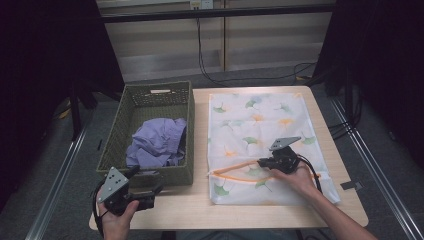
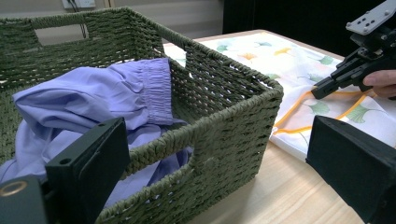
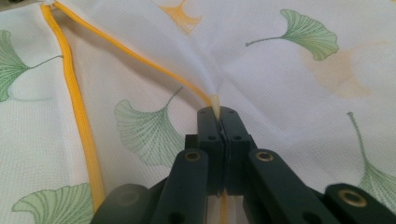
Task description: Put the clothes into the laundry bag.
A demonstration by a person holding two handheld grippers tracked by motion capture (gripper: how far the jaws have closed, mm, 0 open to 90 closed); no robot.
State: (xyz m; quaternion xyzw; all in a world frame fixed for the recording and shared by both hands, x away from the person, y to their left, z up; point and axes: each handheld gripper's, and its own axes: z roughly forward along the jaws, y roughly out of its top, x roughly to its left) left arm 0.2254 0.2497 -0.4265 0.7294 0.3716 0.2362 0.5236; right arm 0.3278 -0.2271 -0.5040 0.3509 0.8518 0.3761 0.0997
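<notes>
A white mesh laundry bag [image 1: 260, 122] printed with green and orange leaves lies flat on the table's right half. Its orange-edged zip opening [image 3: 140, 58] gapes near the front. My right gripper [image 3: 219, 116] is shut on the upper orange edge, pinching the mesh into a small peak; the high view shows that gripper [image 1: 260, 162] at the bag's front. A purple garment [image 1: 157, 140] lies crumpled in a green woven basket [image 1: 155, 95] on the left. My left gripper [image 1: 148, 181] stands open and holds nothing at the basket's front corner [image 2: 224, 140], level with its rim.
The table's front edge [image 1: 225, 220] runs just behind both hands. A strip of bare wood [image 2: 280, 196] separates the basket from the bag. Cables [image 1: 210, 75] trail on the floor beyond the table's far edge. Dark curtains flank both sides.
</notes>
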